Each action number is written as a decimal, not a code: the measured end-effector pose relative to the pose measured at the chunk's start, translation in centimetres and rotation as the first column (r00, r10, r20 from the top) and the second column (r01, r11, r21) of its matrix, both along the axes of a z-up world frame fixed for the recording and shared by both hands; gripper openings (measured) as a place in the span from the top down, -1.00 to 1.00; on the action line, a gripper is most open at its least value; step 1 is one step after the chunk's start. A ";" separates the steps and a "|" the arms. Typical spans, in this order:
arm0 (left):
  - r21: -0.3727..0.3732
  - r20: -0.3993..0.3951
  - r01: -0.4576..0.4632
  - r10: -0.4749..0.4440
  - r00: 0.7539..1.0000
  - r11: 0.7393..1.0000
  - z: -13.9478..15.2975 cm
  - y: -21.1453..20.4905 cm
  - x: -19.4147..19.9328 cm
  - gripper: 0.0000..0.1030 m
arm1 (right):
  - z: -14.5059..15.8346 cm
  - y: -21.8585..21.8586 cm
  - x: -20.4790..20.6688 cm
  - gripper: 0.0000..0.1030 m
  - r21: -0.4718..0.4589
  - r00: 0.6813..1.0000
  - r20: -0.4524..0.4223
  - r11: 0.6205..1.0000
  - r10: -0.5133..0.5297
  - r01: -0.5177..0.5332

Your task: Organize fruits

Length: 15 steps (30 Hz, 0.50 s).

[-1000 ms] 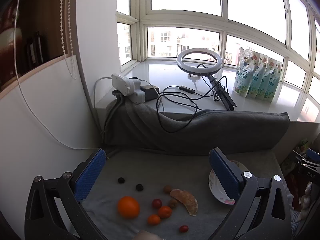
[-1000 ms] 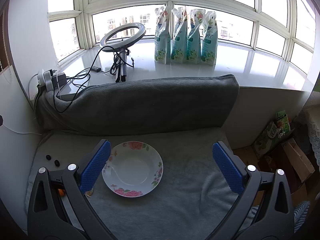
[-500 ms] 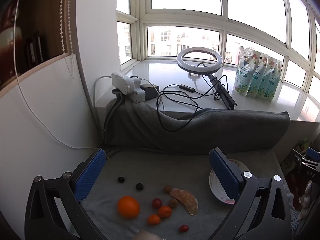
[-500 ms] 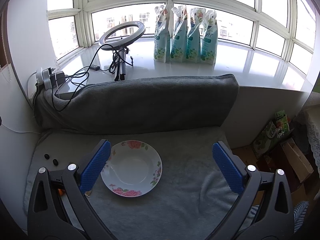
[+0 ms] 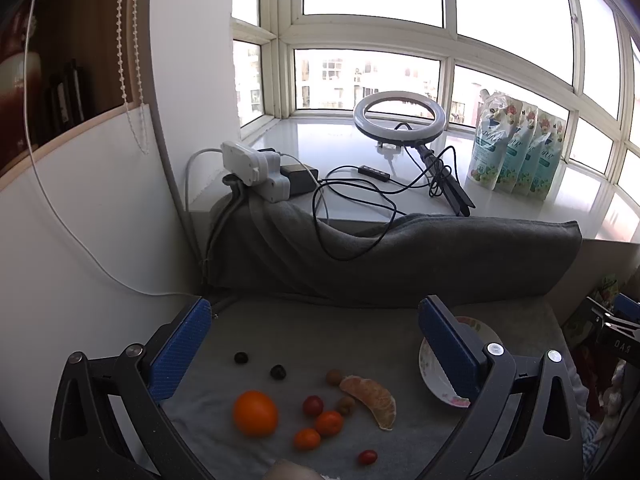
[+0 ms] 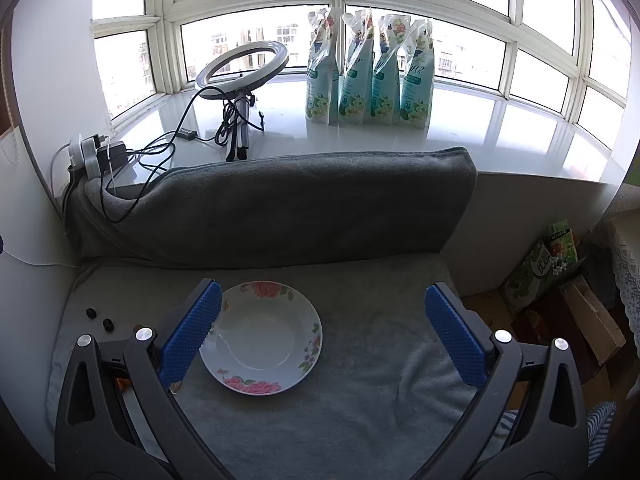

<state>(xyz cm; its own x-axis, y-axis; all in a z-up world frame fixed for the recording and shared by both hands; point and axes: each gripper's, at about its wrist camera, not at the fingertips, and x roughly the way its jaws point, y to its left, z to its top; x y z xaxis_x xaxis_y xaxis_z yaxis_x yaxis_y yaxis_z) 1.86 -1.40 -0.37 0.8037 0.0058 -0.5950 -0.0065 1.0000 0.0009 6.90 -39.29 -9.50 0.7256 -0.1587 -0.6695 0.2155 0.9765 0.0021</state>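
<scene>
In the left wrist view, fruit lies on a grey towel (image 5: 320, 336): an orange (image 5: 255, 413), a peeled orange segment (image 5: 372, 396), two small tangerines (image 5: 329, 423), two red cherry tomatoes (image 5: 313, 405), brown longans (image 5: 333, 377) and two dark berries (image 5: 277, 372). My left gripper (image 5: 316, 332) is open and empty above them. A floral white plate (image 6: 262, 336) sits empty in the right wrist view; it also shows in the left wrist view (image 5: 436, 380). My right gripper (image 6: 320, 312) is open and empty, its left finger over the plate's left rim.
A rolled grey cushion (image 6: 280, 208) backs the towel. On the windowsill stand a ring light (image 5: 400, 120), cables, a power strip (image 5: 256, 168) and several teal pouches (image 6: 368, 72). Boxes (image 6: 560, 280) sit on the floor to the right. A white wall is on the left.
The right gripper has drifted slightly, so the plate sits a little further left in its view. The left gripper has barely moved.
</scene>
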 end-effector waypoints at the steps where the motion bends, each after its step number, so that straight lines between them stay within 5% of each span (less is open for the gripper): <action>1: -0.001 -0.003 -0.001 0.001 1.000 1.000 -0.1 -0.1 -0.1 -0.99 | -0.1 0.1 0.0 -1.00 -0.002 1.000 -0.002 1.000 0.002 -0.002; 15: -0.033 -0.079 -0.037 0.035 0.996 0.999 -2.4 2.2 -0.6 -0.99 | -1.7 2.1 1.4 -1.00 0.040 0.993 -0.048 0.994 0.107 -0.105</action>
